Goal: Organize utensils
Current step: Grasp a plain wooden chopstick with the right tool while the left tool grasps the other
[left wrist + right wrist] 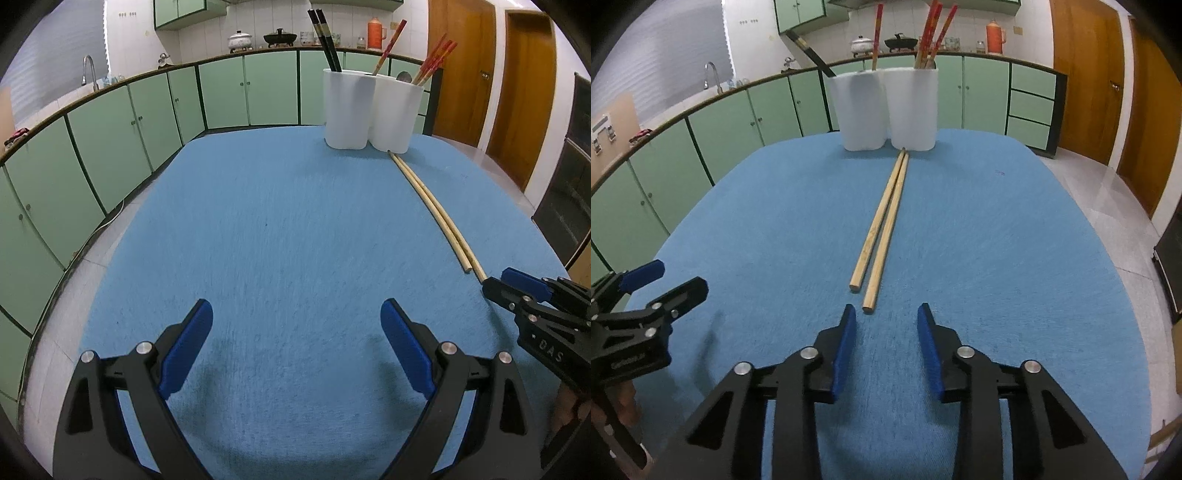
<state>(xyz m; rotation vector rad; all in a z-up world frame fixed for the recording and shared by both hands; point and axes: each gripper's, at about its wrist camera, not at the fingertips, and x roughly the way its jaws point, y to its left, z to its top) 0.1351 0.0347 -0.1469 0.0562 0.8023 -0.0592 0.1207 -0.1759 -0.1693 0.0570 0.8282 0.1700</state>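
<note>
I see the blue surface (997,229) with the white holder (886,110) at its far edge, red and black chopsticks already standing in it. Two wooden chopsticks (882,229) lie flat, tips touching the holder. My right tongs (886,314) hover apart just short of their near ends; left tongs (297,314) stand wide, empty. Next I must advance and clamp the pair.
</note>
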